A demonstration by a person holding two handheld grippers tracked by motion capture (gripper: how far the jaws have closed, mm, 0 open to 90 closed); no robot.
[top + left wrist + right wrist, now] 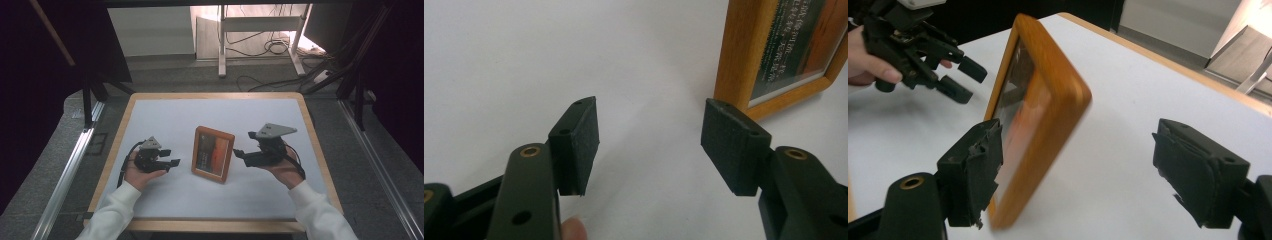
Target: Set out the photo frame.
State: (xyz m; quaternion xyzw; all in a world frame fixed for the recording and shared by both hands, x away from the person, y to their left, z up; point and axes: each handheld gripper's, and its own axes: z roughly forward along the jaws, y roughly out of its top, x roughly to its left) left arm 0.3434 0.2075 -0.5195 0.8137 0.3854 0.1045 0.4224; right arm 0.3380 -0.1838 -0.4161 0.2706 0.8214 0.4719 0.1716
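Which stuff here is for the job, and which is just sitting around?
Likely for the job:
- picture frame
- left tool, open, pointing at the frame
- right tool, open, jaws either side of the frame's edge

Just around:
- white table
- cables on the floor behind

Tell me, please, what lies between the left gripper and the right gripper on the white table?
In the high view, a wooden-framed picture stands between the left gripper and right gripper.

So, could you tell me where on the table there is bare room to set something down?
The far strip of the white table top, beyond the wooden picture frame, is bare, as is the near strip along the front edge between the two sleeves. The middle is crowded: the left gripper and right gripper, both open, flank the frame closely.
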